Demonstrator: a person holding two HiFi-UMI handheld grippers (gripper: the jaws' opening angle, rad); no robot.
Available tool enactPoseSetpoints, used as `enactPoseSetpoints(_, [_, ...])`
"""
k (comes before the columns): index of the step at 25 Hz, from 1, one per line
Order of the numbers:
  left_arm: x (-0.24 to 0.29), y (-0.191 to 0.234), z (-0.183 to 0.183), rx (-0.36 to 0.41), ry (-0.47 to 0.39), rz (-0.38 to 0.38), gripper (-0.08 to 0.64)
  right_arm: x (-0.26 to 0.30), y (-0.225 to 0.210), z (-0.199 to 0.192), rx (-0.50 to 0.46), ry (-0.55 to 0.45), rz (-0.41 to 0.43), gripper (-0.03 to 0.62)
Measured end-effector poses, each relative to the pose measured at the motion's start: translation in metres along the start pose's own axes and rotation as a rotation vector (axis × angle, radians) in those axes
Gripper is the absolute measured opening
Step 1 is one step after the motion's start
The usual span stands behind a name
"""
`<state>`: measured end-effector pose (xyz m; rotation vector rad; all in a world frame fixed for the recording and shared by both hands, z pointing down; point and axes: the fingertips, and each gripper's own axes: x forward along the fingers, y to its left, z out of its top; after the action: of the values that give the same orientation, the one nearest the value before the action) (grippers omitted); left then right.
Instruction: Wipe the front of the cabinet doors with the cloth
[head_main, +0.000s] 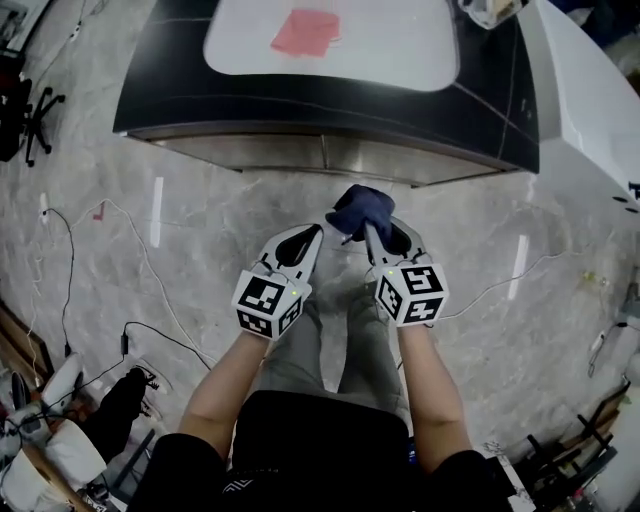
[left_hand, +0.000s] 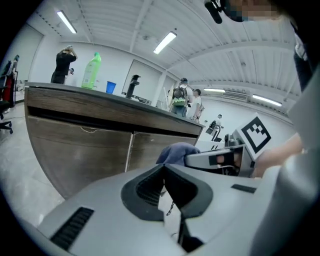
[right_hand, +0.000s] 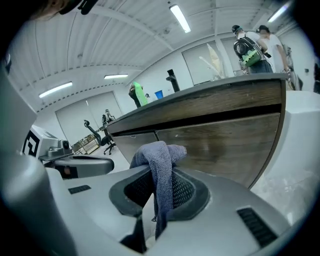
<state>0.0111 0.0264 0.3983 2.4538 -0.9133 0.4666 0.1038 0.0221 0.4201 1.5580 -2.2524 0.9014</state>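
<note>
A dark blue cloth (head_main: 361, 209) is bunched at the tip of my right gripper (head_main: 371, 232), which is shut on it. In the right gripper view the cloth (right_hand: 159, 165) hangs pinched between the jaws. My left gripper (head_main: 318, 233) is shut and empty, close beside the right one; in its own view the jaws meet at the gripper's tip (left_hand: 163, 167) and the cloth (left_hand: 176, 152) shows just beyond. The wood-fronted cabinet doors (head_main: 325, 155) stand ahead under a dark counter, a short way from both grippers, also seen as cabinet doors (right_hand: 220, 142) and cabinet doors (left_hand: 85, 150).
A white board (head_main: 335, 42) with a pink cloth (head_main: 306, 32) lies on the counter. A white appliance (head_main: 585, 100) stands at the right. Cables (head_main: 70, 270) trail over the marble floor at the left. A green bottle (left_hand: 92, 71) stands on the counter; people stand far behind.
</note>
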Motion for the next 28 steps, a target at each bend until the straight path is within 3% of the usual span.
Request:
enactPoseSetpoints(14, [-0.075,-0.02,0.068,0.049,-0.069,0.006,0.008,-0.046,0.067,0.072,-0.061,-0.074,0.062,0.071])
enactPoseSetpoints(24, [-0.091,-0.043,0.106,0.118,-0.099,-0.023,0.008,-0.085,0.082,0.103,-0.102,-0.113,0.08,0.071])
enactPoseSetpoints(28, [-0.089,-0.053,0.124,0.143,-0.13,-0.034,0.008,-0.105,0.078,0.11,-0.068,-0.137,0.077,0.071])
